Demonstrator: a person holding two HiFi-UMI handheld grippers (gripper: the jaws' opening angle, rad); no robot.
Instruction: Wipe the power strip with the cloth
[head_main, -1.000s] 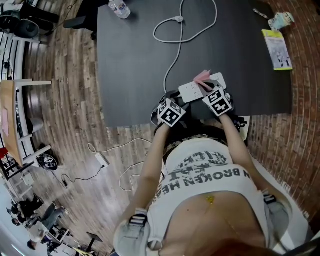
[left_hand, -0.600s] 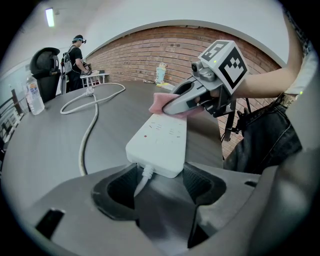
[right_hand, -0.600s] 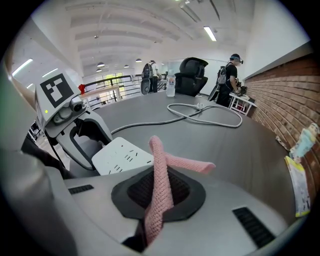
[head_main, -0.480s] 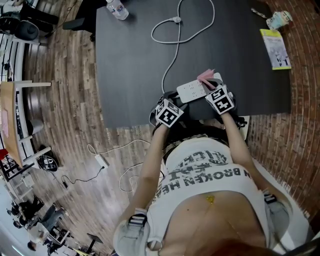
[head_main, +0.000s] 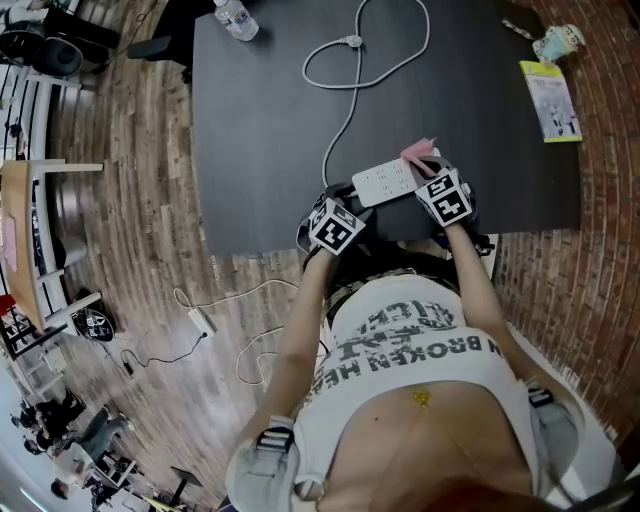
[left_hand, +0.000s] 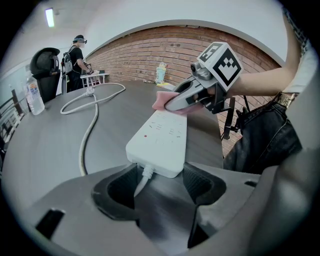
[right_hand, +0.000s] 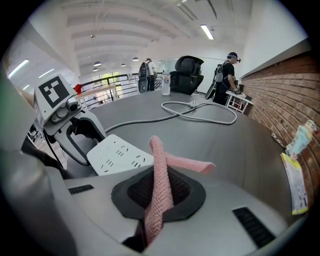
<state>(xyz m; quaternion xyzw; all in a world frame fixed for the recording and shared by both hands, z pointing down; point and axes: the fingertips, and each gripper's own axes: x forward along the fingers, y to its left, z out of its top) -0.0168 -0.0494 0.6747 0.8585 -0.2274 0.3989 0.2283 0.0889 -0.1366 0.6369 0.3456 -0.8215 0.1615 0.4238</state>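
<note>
Power strip (left_hand: 160, 137) lies flat on the dark worktop (head_main: 260, 130), near the edge closest to the person, with its cord running away across the top in a loop.

The right gripper (right_hand: 159, 192) has its fingers clenched on a pink cloth (right_hand: 161, 175). One fold stands up between them and a loose end flops toward the strip's far end. The left gripper (left_hand: 159, 182) has its fingers spread. The strip's cord end sits just between their tips, bracketed rather than plainly squeezed. I cannot tell if the pads press on it.

The step in hand looks like the wipe itself. To do it well, I would keep the left fingers bracing the cord end so the light casing does not slide. The right gripper should drop until the cloth lies flat on the socket face, then draw along its length in even strokes, with no metal dragged over the plastic.

Counted:
- one strip on the worktop
- one cloth
- two grippers
- one cord
- one water bottle (head_main: 238, 17) at the far edge
- one yellow-green leaflet (head_main: 548, 97) to the right
- a second white strip (head_main: 203, 320) on the floor
</note>
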